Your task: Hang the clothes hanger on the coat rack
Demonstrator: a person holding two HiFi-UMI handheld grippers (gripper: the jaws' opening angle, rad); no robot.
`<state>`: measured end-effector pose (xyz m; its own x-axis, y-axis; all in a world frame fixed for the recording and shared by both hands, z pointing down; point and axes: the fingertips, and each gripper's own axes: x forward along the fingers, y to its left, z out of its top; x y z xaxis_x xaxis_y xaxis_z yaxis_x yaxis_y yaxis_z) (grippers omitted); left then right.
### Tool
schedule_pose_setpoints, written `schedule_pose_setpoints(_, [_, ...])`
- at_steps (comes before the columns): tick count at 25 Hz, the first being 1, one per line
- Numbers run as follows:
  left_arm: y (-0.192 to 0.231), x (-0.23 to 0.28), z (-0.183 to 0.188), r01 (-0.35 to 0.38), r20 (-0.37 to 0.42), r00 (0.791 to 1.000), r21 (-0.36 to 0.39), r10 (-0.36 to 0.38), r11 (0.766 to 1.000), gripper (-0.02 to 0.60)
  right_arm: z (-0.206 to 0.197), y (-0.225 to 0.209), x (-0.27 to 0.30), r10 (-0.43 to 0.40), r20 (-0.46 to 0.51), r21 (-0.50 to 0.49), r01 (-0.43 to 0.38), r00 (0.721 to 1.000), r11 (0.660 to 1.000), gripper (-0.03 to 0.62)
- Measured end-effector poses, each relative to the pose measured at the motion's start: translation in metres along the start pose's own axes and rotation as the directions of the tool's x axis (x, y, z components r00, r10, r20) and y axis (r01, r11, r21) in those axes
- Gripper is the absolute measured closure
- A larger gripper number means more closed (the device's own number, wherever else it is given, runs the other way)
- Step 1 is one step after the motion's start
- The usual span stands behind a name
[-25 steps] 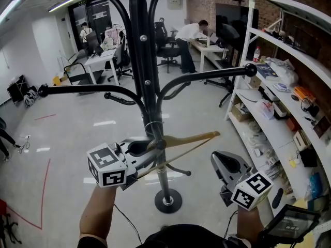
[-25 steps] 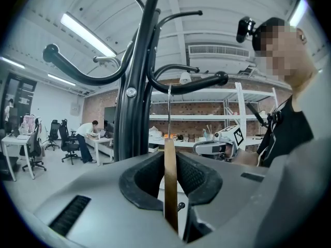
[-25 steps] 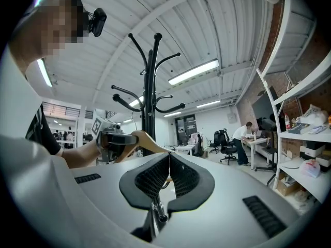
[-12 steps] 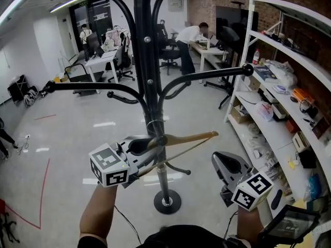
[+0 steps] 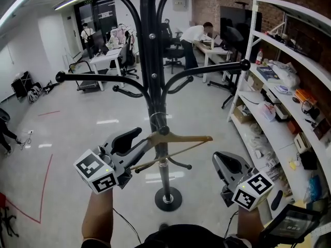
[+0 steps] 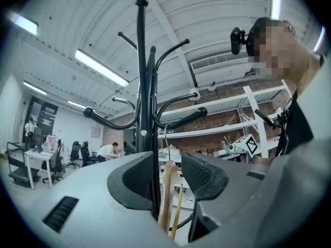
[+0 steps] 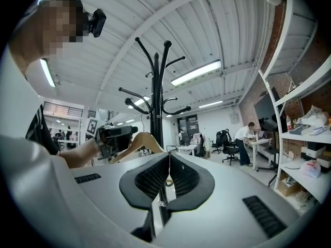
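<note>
Looks basically done: the left hand-held gripper (image 5: pixel 139 144) just sprang its jaws open with the hanger (image 5: pixel 186 138) loose between them, seemingly hooked on the coat rack (image 5: pixel 150 61) just ahead, so only backing away is left.

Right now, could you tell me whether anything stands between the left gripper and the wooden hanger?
Nothing visible does. The hanger sits between the jaws of the left gripper, which have just been opening and do not press it. The pole of the coat rack stands close by it, not in between.
</note>
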<state>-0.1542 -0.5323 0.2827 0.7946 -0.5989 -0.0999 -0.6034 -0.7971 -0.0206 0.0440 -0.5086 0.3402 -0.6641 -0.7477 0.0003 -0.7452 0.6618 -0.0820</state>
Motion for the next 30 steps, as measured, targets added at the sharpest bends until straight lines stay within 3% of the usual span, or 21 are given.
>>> schedule_pose_setpoints(8, [-0.009, -0.047, 0.009, -0.2, 0.067, 0.977, -0.007, 0.2, 0.98, 0.436, -0.005, 0.006, -0.017, 0.033, 0.005, 0.018, -0.033, 0.999, 0.999, 0.588])
schedule_pose_setpoints(12, [-0.033, -0.063, -0.017, -0.252, 0.054, 0.965, -0.079, 0.257, 0.964, 0.439, -0.012, 0.008, -0.03, 0.05, 0.004, 0.032, -0.05, 0.999, 0.998, 0.588])
schedule_pose_setpoints(16, [-0.06, -0.07, -0.044, -0.295, 0.018, 0.954, -0.132, 0.3, 0.946, 0.572, -0.018, 0.006, -0.044, 0.058, -0.002, 0.038, -0.058, 0.998, 0.998, 0.588])
schedule_pose_setpoints(22, [-0.116, -0.088, -0.079, -0.351, -0.031, 0.935, -0.225, 0.354, 0.909, 0.581, -0.032, 0.012, -0.072, 0.084, 0.0, 0.06, -0.084, 0.996, 0.995, 0.588])
schedule_pose_setpoints(26, [-0.156, -0.089, -0.081, -0.323, -0.06, 0.946, -0.217, 0.317, 0.921, 0.581, -0.055, 0.014, -0.088, 0.119, -0.049, 0.112, -0.113, 0.992, 0.987, 0.588])
schedule_pose_setpoints(30, [-0.192, -0.102, -0.066, -0.253, -0.015, 0.967, -0.229, 0.256, 0.94, 0.581, -0.058, 0.035, -0.098, 0.146, -0.043, 0.1, -0.141, 0.988, 0.985, 0.588])
